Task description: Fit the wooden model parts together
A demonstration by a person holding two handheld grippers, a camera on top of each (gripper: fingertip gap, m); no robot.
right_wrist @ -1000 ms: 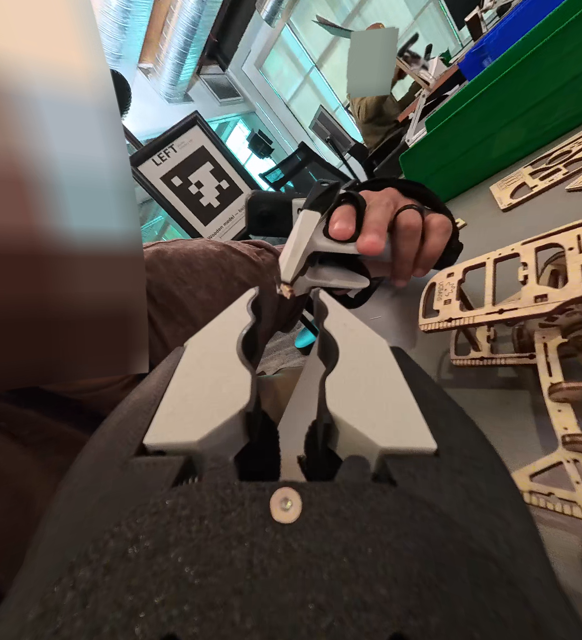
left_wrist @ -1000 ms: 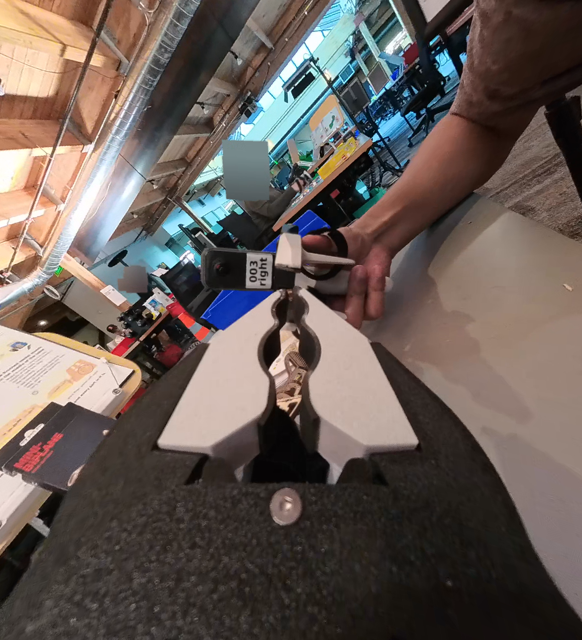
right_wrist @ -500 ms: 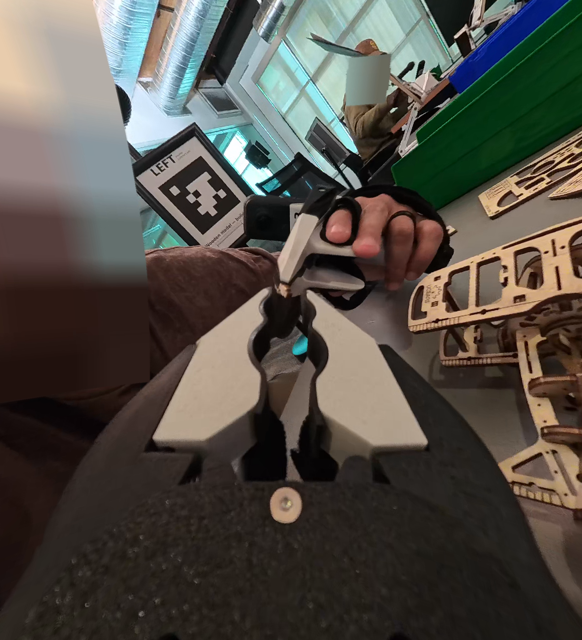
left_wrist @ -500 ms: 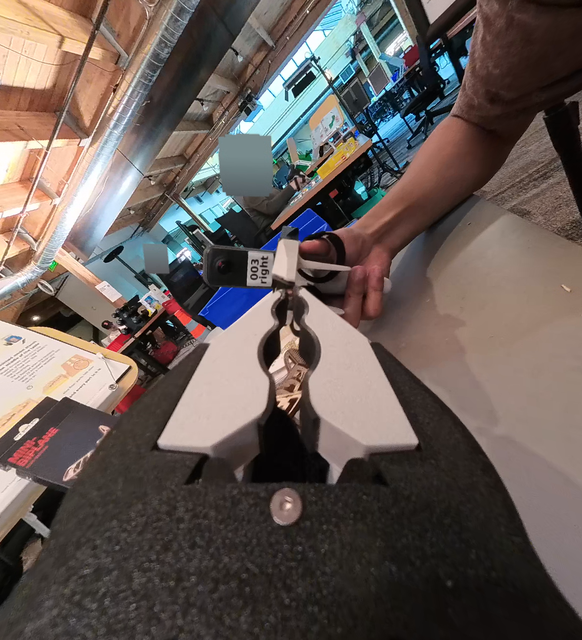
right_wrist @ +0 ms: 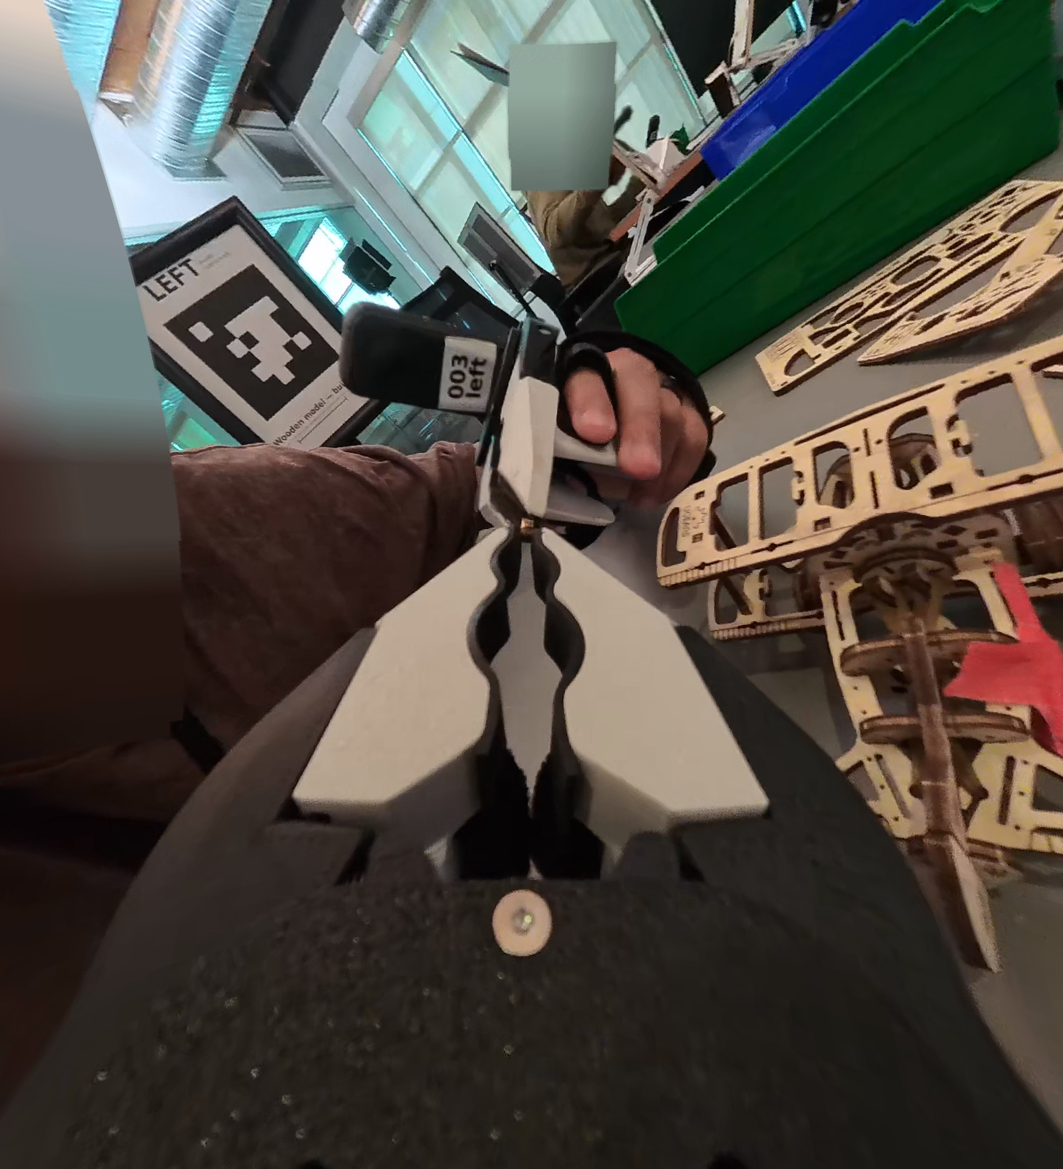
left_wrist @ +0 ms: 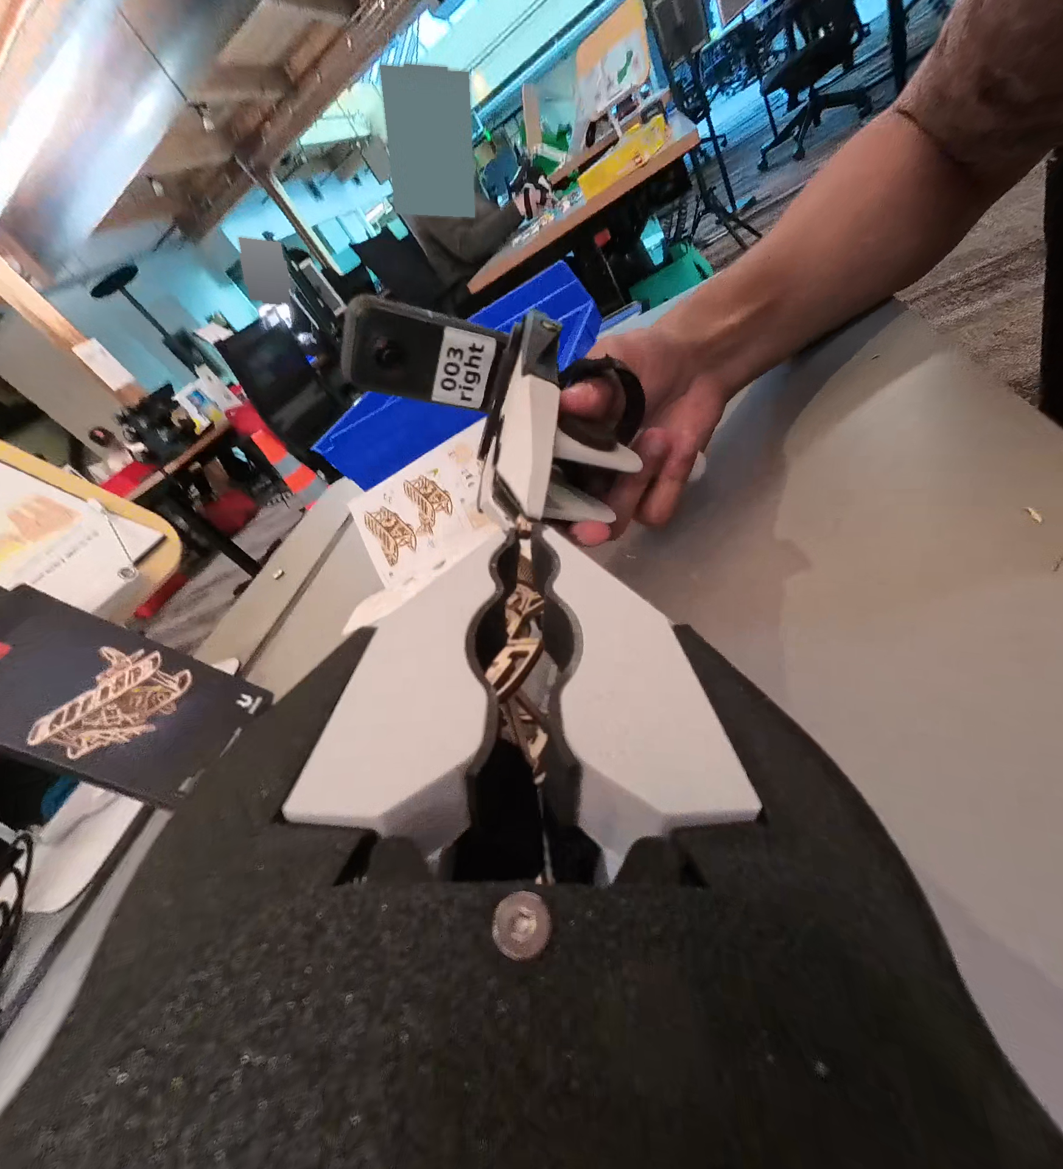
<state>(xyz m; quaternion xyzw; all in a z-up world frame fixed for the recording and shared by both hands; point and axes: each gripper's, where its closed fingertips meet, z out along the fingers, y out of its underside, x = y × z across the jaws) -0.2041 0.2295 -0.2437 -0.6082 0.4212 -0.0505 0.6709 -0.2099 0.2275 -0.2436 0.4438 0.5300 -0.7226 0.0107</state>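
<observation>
Between the grey fingers of the left tool [left_wrist: 524, 544], a thin, pale laser-cut plywood part [left_wrist: 519, 639] with open fretwork is clamped edge-on, running along the channel between the nearly closed jaws. Just beyond its tip the right tool [left_wrist: 519, 515] is met nose to nose. In the right wrist view, the right tool [right_wrist: 524, 538] is seen drawn almost fully together, and a tiny brass-coloured piece [right_wrist: 526, 522] shows at the meeting point; whether it is truly pinched there cannot be told. The plywood part is judged light, stiff and brittle across its narrow struts, so it is best taken by its solid edges and pressed straight, without twisting. Farther right on the grey counter [right_wrist: 643, 550], the partly built wooden frame model [right_wrist: 896, 506] with a red cloth scrap [right_wrist: 1035, 658] is laid, with spent plywood sheets [right_wrist: 934, 278] and a green bin [right_wrist: 832, 209] behind.
</observation>
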